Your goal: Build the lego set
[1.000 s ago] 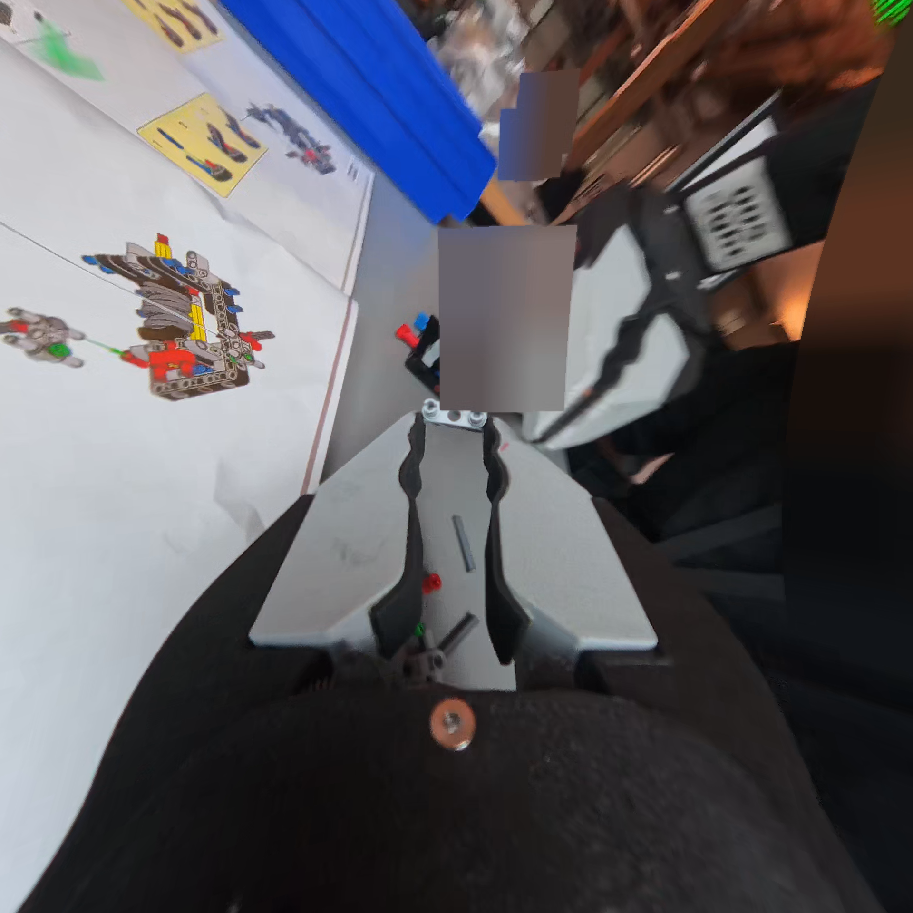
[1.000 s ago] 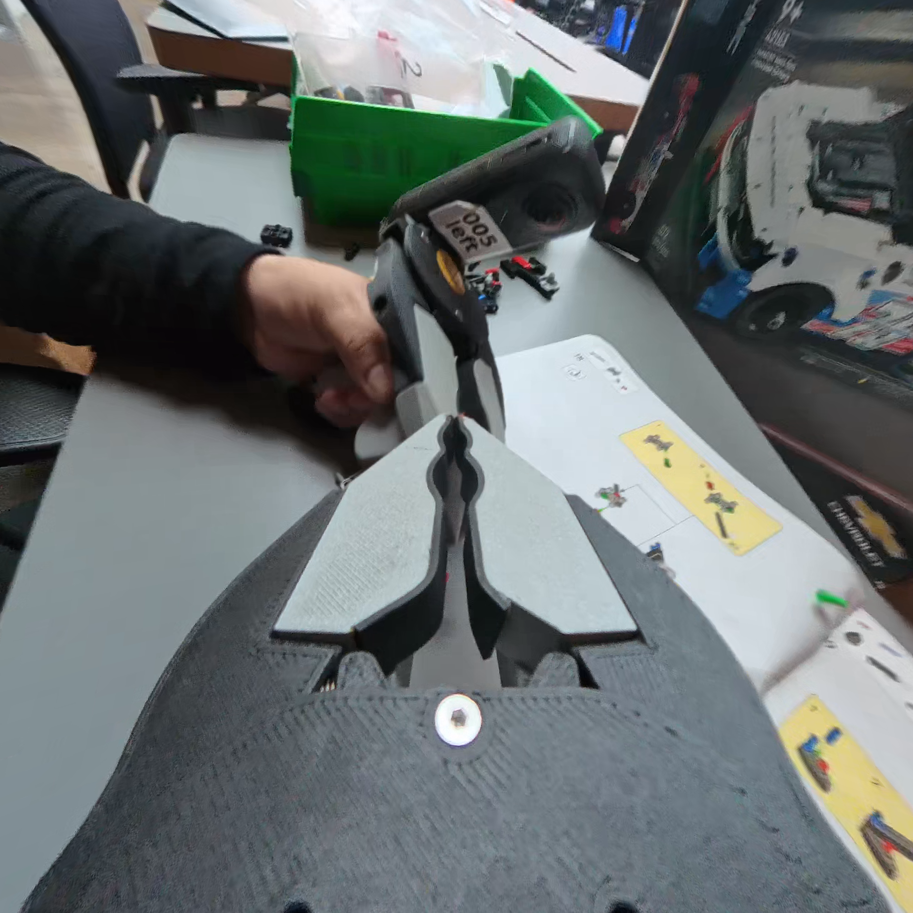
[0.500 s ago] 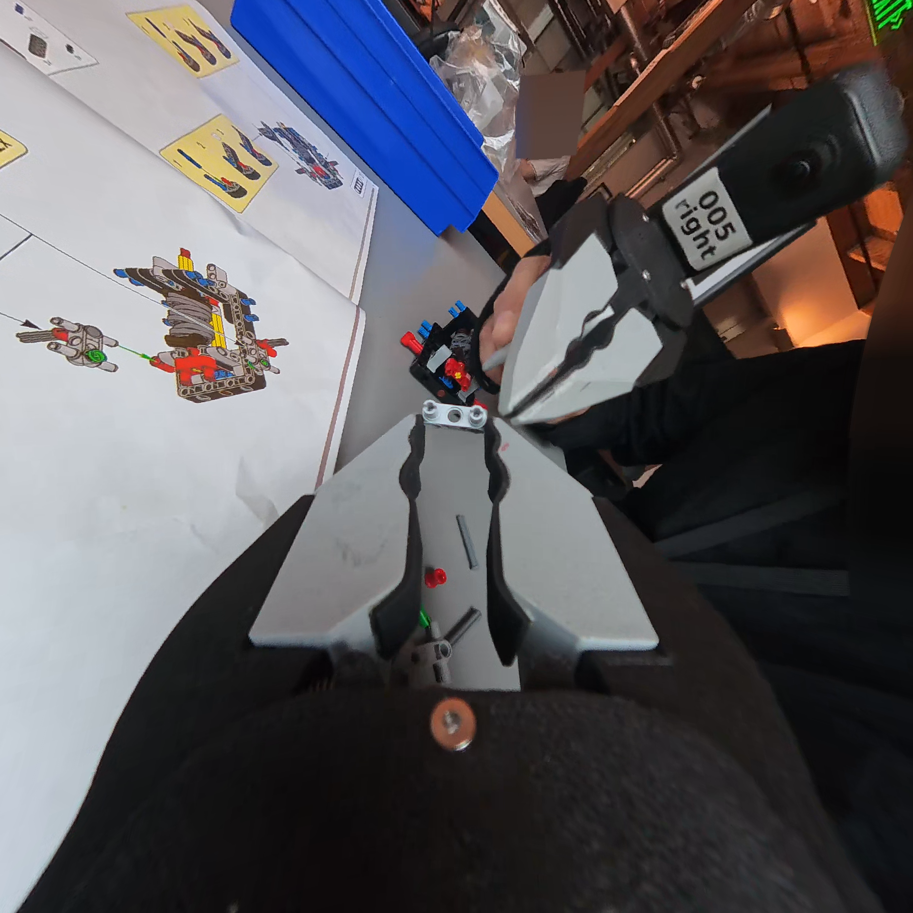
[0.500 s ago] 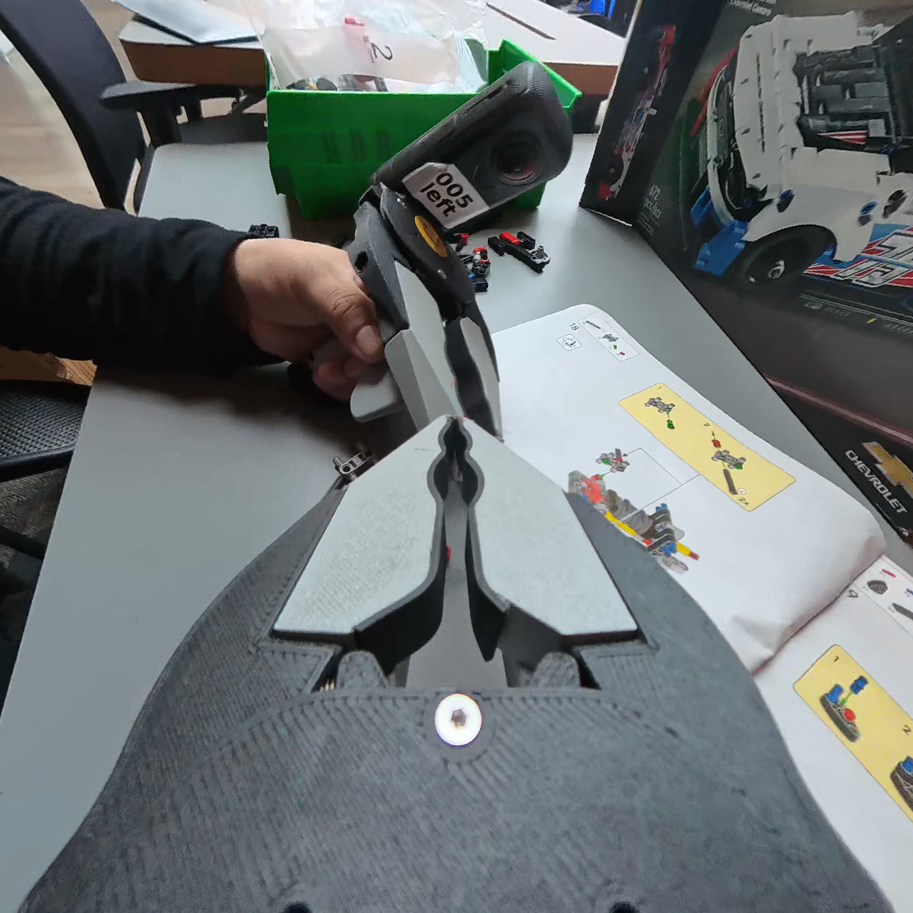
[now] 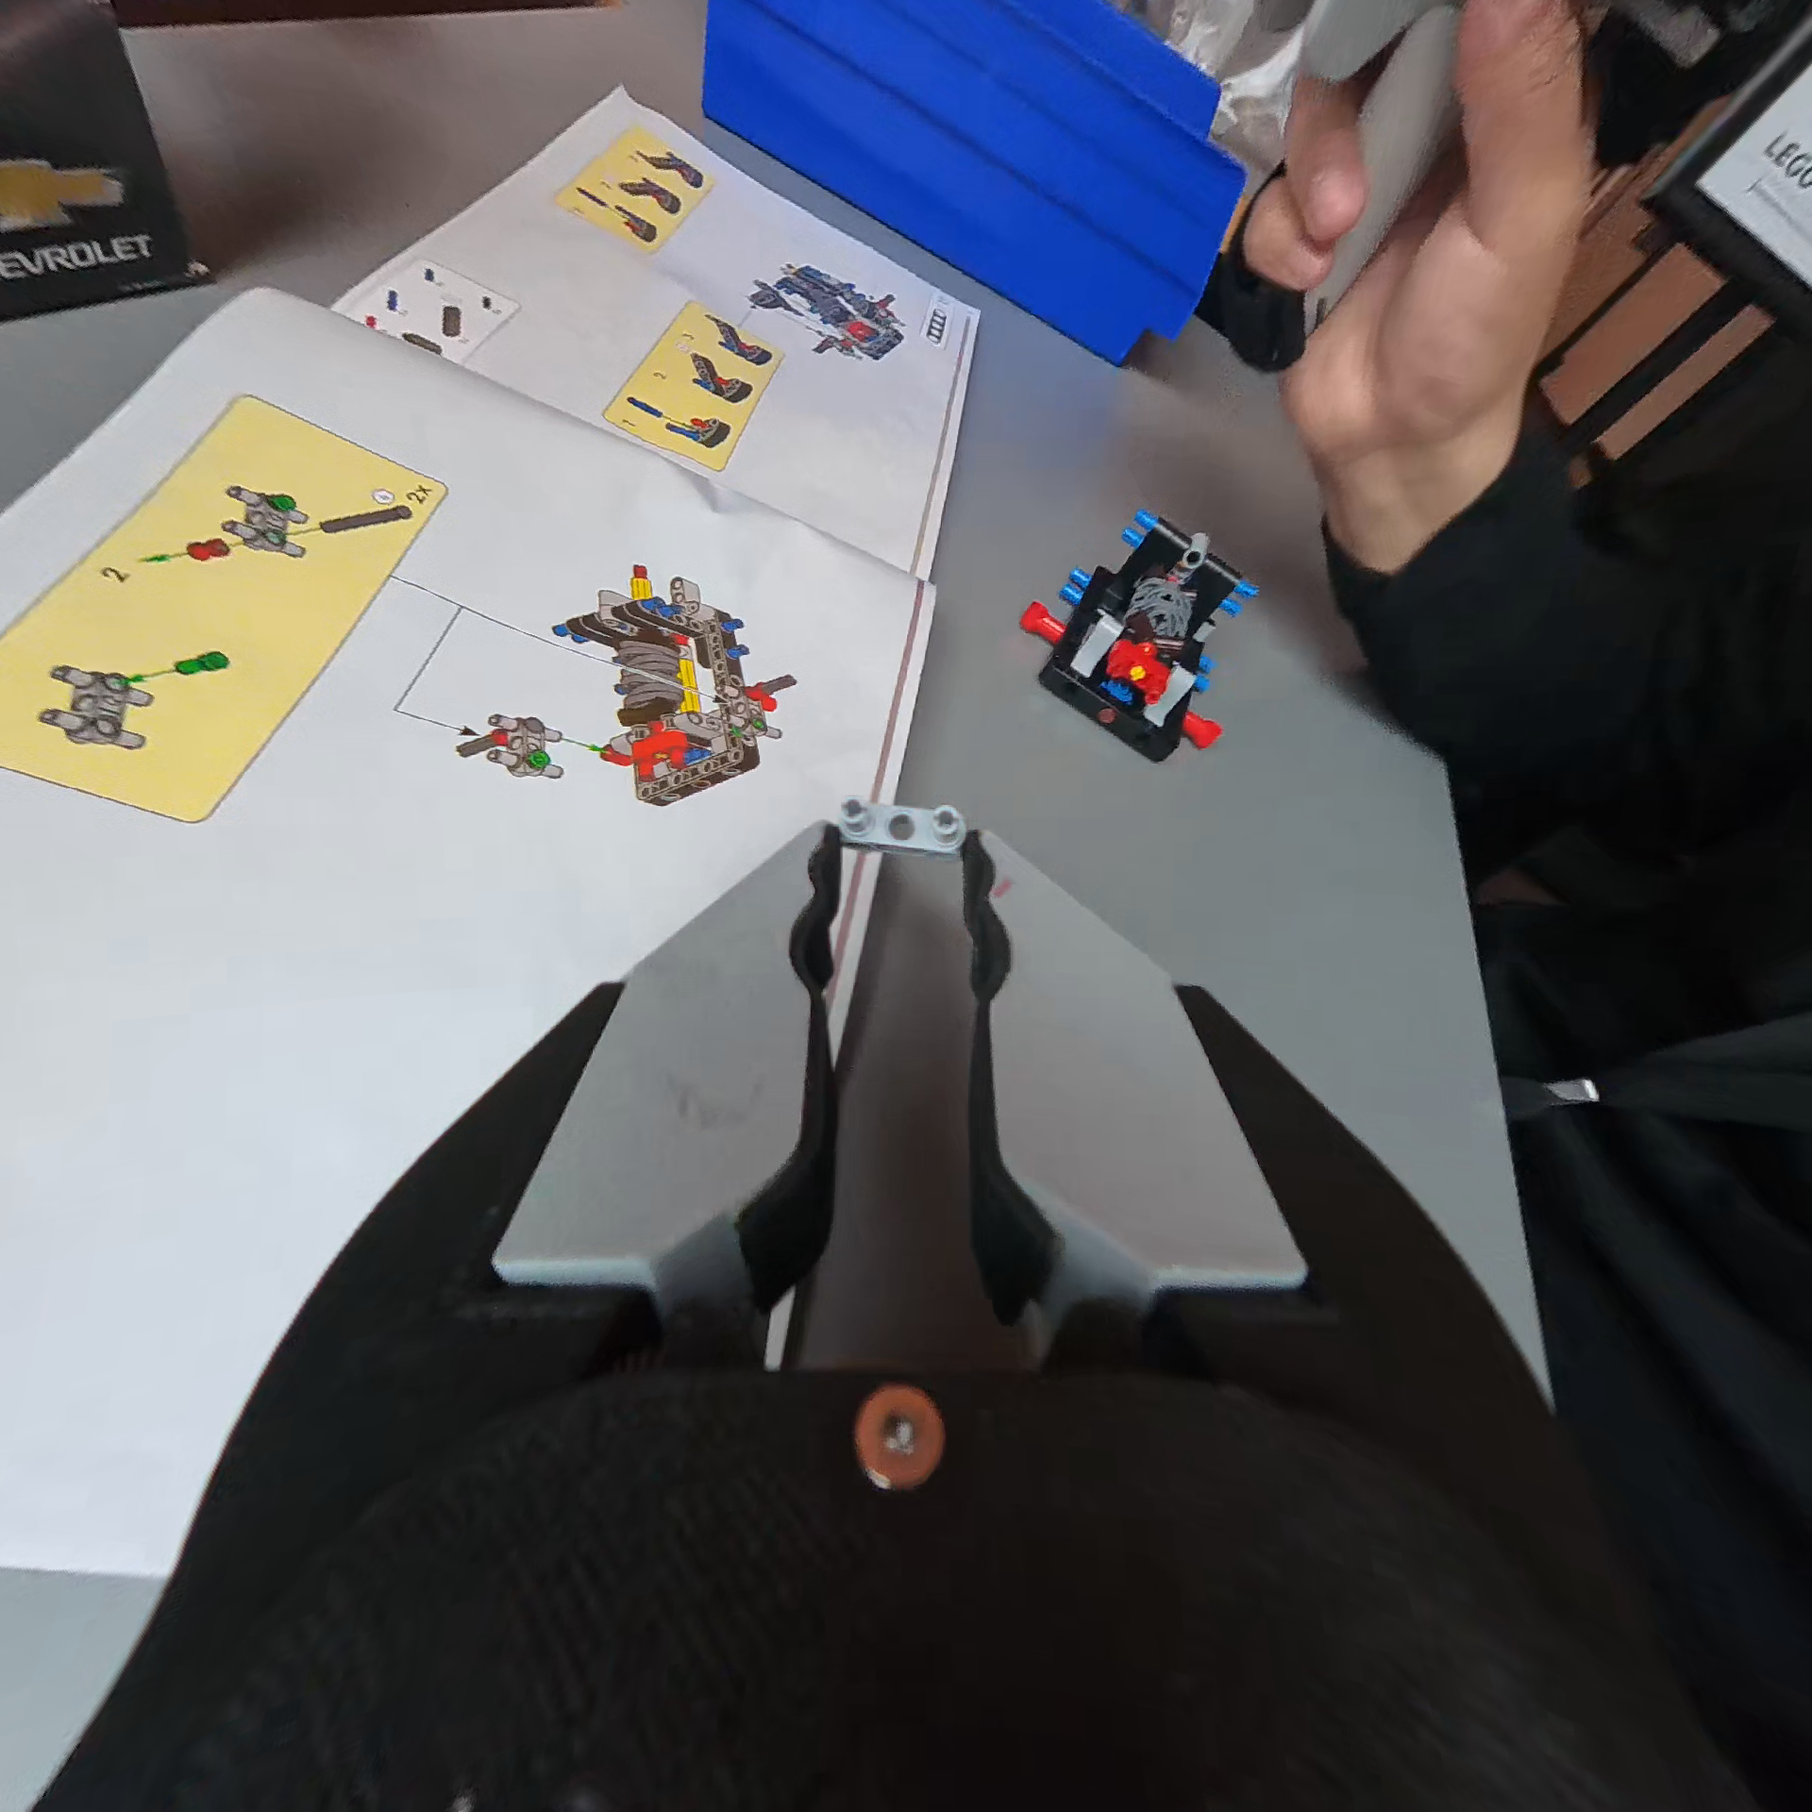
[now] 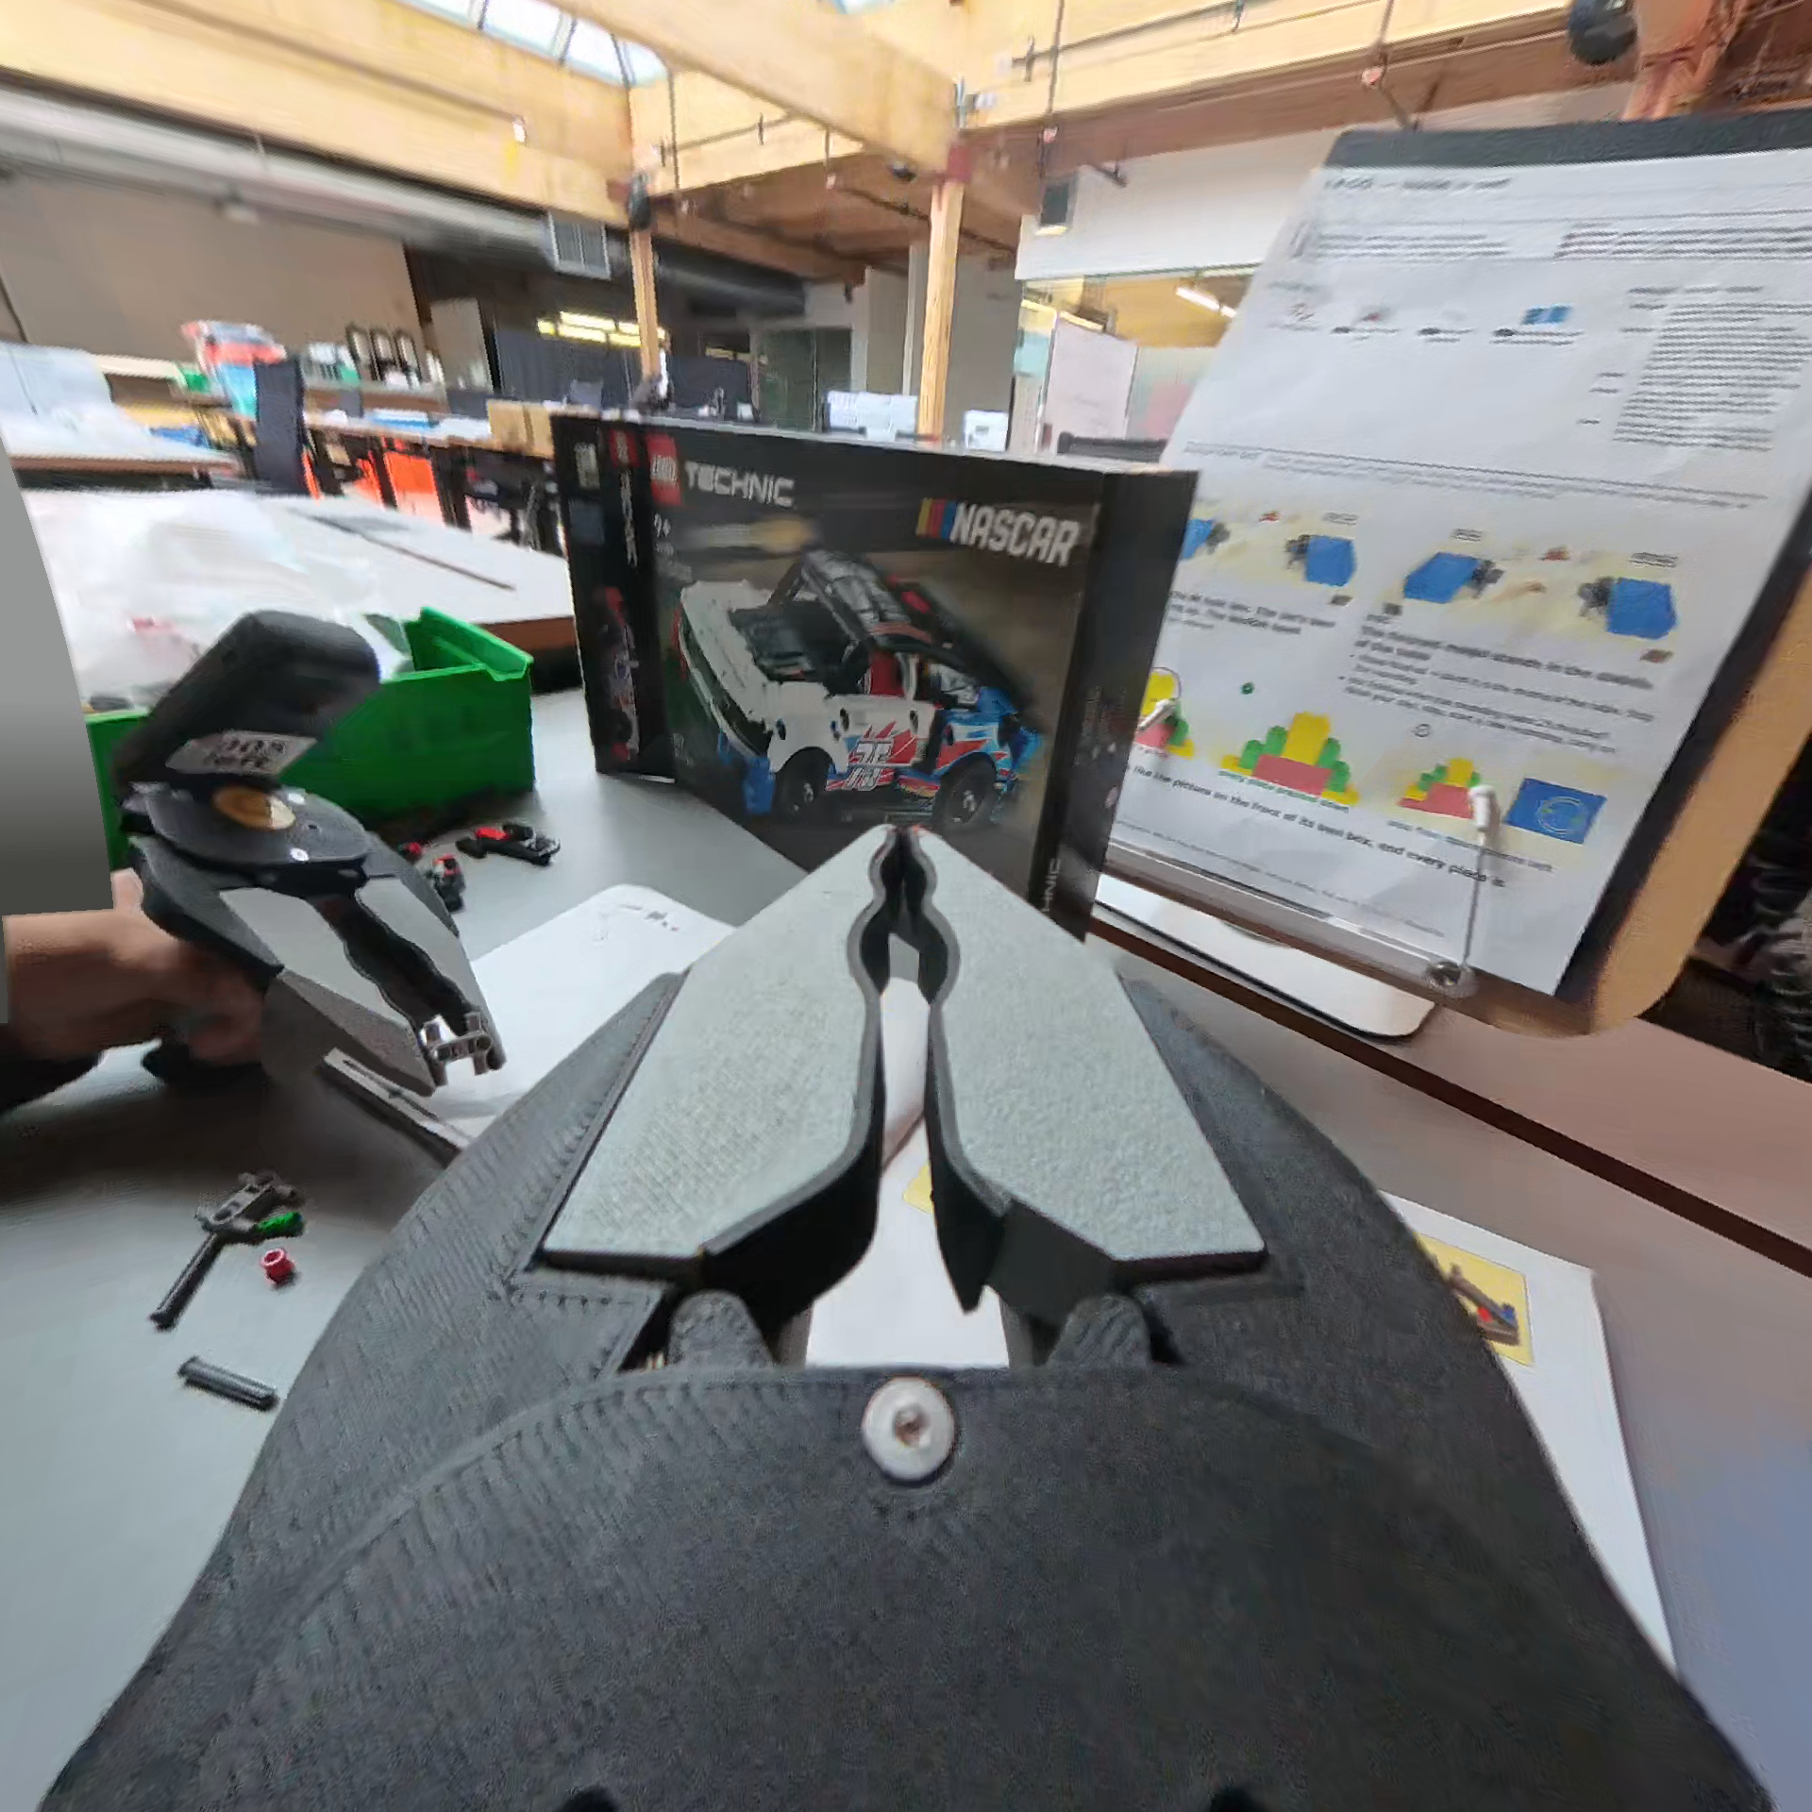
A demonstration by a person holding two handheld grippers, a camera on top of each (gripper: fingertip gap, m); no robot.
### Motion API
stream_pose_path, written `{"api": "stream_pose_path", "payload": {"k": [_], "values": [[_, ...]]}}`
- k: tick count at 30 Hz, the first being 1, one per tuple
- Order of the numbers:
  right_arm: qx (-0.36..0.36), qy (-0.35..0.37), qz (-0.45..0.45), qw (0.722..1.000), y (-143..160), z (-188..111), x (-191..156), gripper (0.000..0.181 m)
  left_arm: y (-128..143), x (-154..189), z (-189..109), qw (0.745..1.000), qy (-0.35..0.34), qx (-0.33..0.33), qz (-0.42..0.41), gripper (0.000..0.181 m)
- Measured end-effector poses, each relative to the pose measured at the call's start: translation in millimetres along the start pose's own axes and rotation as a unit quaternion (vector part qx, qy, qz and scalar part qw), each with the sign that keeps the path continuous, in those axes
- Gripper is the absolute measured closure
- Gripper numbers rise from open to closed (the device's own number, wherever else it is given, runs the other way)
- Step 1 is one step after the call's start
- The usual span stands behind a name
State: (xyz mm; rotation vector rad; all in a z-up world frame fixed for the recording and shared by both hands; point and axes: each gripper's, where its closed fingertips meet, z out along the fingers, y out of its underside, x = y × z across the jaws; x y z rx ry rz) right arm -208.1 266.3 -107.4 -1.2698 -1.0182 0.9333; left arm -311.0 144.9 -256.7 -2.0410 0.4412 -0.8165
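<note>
My left gripper (image 5: 900, 851) is shut on a small light-grey connector piece (image 5: 900, 827), held above the table at the edge of the open instruction booklet (image 5: 392, 981). A partly built black assembly (image 5: 1137, 647) with red and blue pins sits on the grey table ahead to the right. My right gripper (image 6: 900, 841) is shut, raised and pointing at the set's box (image 6: 863, 647); nothing shows between its tips. The right wrist view also shows the left gripper (image 6: 461, 1057) with the grey piece (image 6: 459, 1039) low at the left.
A blue bin (image 5: 961, 147) stands beyond the booklet. A hand (image 5: 1422, 275) holds the right gripper at upper right. A green bin (image 6: 431, 716), a sheet on a stand (image 6: 1471, 588), a black axle part (image 6: 230, 1231), a red bush (image 6: 277, 1263) and a short dark axle (image 6: 227, 1383) also show. Some 20 centimeters of space lies between my two pairs of fingers. The left tips stand about 15 centimeters off the partly built black assembly (image 5: 1137, 647).
My right gripper has lifted up and away from the left gripper's tips and now points at the box. The left gripper has turned and still holds the grey piece.
</note>
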Motion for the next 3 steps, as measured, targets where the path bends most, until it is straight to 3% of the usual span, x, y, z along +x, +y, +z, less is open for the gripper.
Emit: {"api": "stream_pose_path", "payload": {"k": [2,3], "values": [[0.013,-0.006,0.030,0.999,-3,-12,17,0.181,3,-5,1,1.000,-0.019,-0.013,0.009,0.158],[0.003,-0.009,0.038,0.999,0,-14,21,0.171,7,-7,2,0.999,-0.023,-0.025,0.013,0.158]]}}
